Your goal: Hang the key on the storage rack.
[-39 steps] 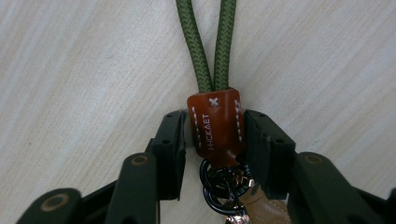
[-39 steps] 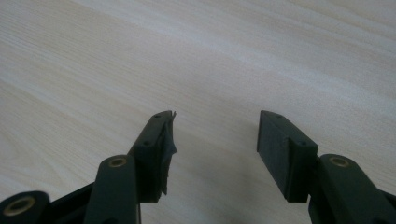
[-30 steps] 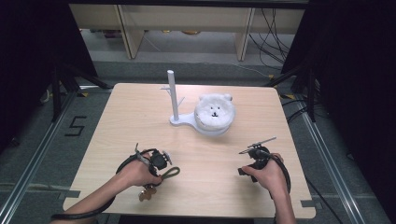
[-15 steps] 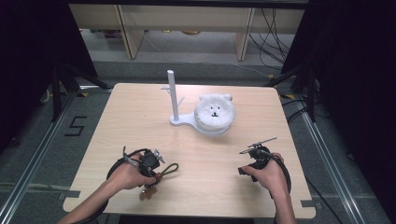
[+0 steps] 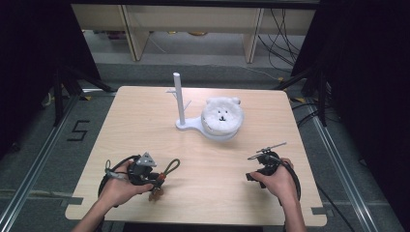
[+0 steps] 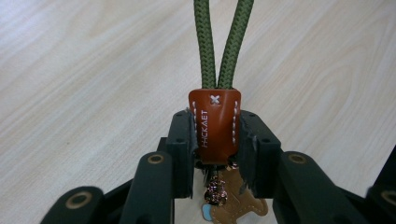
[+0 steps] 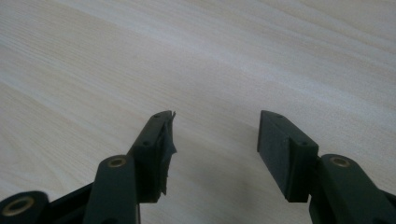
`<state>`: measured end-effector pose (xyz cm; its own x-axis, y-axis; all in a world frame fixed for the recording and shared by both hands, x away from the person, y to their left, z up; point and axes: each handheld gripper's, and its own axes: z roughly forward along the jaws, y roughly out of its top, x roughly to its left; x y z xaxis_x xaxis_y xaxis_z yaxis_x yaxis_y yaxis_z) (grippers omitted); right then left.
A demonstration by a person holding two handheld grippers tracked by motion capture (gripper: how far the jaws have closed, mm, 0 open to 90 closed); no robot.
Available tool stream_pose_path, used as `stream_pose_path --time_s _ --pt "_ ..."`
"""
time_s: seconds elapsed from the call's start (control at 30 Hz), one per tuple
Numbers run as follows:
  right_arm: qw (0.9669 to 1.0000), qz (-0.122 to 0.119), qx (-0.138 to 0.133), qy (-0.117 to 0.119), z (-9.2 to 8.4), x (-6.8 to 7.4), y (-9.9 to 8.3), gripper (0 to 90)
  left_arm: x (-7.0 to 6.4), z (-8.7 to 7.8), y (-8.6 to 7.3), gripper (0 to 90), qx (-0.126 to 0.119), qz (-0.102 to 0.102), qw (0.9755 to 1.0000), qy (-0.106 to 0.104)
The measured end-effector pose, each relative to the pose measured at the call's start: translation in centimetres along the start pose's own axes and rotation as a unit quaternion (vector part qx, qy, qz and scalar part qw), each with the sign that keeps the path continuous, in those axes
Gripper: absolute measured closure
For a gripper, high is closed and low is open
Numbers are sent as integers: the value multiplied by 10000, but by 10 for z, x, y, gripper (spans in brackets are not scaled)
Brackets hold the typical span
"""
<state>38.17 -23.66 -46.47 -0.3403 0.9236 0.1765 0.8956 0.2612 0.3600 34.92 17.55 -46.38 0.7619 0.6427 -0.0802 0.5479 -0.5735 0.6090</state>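
Note:
My left gripper (image 6: pixel 215 140) is shut on the brown leather tab (image 6: pixel 215 123) of a keychain. Its green cord loop (image 6: pixel 224 42) runs away from the jaws over the table, and small charms (image 6: pixel 233 205) hang below the tab. In the high view this left gripper (image 5: pixel 155 181) is near the table's front left, with the green loop (image 5: pixel 171 166) lying to its right. My right gripper (image 7: pixel 215 140) stands open over bare wood with nothing between its pads. In the high view the right gripper (image 5: pixel 251 176) sits in the person's hand at the front right.
A white stand with an upright pole (image 5: pixel 180 99) is at the table's middle back, and a white bear-faced plush (image 5: pixel 222 116) rests on its base. The wooden table (image 5: pixel 145 121) has dark floor, cables and shelving around it.
My left hand has slid to the left along the front of the table, taking the keychain with it. The right hand has stayed put.

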Motion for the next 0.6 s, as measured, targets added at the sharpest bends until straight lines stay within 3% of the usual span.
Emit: stream_pose_path --time_s 0.03,0.07,0.1,0.2,0.23,0.33,0.37,0.4,0.57,0.6 --pt "10000 0 0 0 0 0 0 464 0 0 0 676 0 0 10000 0" --pt "10000 3 -5 -6 0 0 0 464 -2 -1 -2 676 -186 -145 9997 34" --pt "9998 173 37 12 0 3 0 464 -2 -2 -3 676 -277 -119 9995 57" --pt "10000 40 5 -24 1 1 0 463 -1 -1 -8 676 -618 -257 9977 67" --pt "10000 40 5 -24 1 1 0 463 -1 -1 -8 676 -618 -257 9977 67" --pt "10000 -4 -36 19 1 0 -1 460 -1 1 -15 677 -1035 -363 9939 63" --pt "9999 114 -1 56 0 2 -1 459 0 0 -17 676 -1093 -359 9933 78" --pt "10000 -39 -45 45 1 -1 -1 458 1 0 -18 676 -1156 -352 9926 81" --pt "10000 -34 -57 49 1 -1 -1 458 2 -2 -20 676 -1410 -304 9895 131" --pt "9999 145 -21 40 1 2 -1 457 1 -2 -21 676 -1570 -367 9868 160"
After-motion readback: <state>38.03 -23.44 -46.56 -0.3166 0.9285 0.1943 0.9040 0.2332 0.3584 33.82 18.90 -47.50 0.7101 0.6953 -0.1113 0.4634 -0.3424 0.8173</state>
